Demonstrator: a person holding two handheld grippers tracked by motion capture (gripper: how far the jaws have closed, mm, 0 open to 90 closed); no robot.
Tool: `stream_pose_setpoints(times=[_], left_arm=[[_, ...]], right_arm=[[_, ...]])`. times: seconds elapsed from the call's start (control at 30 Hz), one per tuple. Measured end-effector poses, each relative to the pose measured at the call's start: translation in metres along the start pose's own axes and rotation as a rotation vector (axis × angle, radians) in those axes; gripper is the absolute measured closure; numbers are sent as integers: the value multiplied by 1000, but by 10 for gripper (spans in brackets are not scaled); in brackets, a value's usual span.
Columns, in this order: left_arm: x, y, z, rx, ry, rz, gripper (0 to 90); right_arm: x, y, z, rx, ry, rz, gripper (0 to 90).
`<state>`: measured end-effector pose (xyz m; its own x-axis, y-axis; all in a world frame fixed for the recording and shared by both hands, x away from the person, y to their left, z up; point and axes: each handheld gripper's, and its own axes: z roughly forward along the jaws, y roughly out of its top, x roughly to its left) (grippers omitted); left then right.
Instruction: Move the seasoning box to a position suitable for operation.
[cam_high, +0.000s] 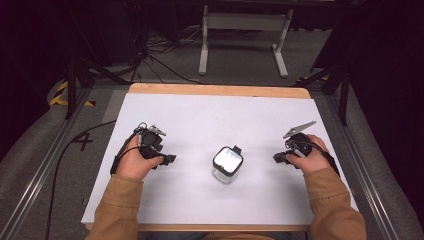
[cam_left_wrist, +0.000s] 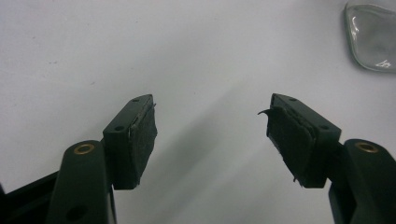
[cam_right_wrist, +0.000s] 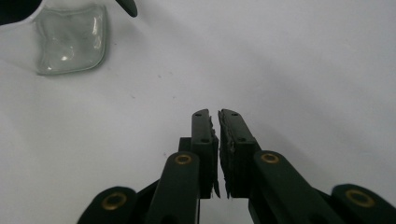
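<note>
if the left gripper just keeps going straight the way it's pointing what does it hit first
Probably nothing: the left gripper faces bare white table between its open fingers. The glass jar sits off to one side of that line.

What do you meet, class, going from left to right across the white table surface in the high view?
Left gripper held in the person's left hand → glass jar with a black-rimmed lid, standing mid-table → right gripper held in the right hand.

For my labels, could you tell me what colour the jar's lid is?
White, on the clear glass jar, best in the high view.
</note>
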<state>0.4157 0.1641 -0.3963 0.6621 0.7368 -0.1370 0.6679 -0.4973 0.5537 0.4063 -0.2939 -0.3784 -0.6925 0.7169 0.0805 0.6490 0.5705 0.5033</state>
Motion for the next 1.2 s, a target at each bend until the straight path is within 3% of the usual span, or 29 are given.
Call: stream_pose_setpoints(times=[0.23,0.33,0.6,0.8,0.87,0.93,1.2], left_arm=[[-1,1,-2,-2,-4,8,337],[-3,3,-2,-11,-11,10,338],[-10,7,1,-5,-36,40,346],[-20,12,6,4,-67,87,432],[-24,14,9,1,-108,102,473],[-25,14,11,2,-119,100,502],[-28,15,12,3,-123,111,497]], right_arm=[[3,1,-2,-15,7,-23,865],[7,3,1,-17,45,-56,867],[33,14,12,-18,112,-152,878],[51,19,22,-9,143,-198,881],[56,20,25,-2,157,-210,885],[60,22,29,3,173,-225,889],[76,25,47,25,211,-271,898]])
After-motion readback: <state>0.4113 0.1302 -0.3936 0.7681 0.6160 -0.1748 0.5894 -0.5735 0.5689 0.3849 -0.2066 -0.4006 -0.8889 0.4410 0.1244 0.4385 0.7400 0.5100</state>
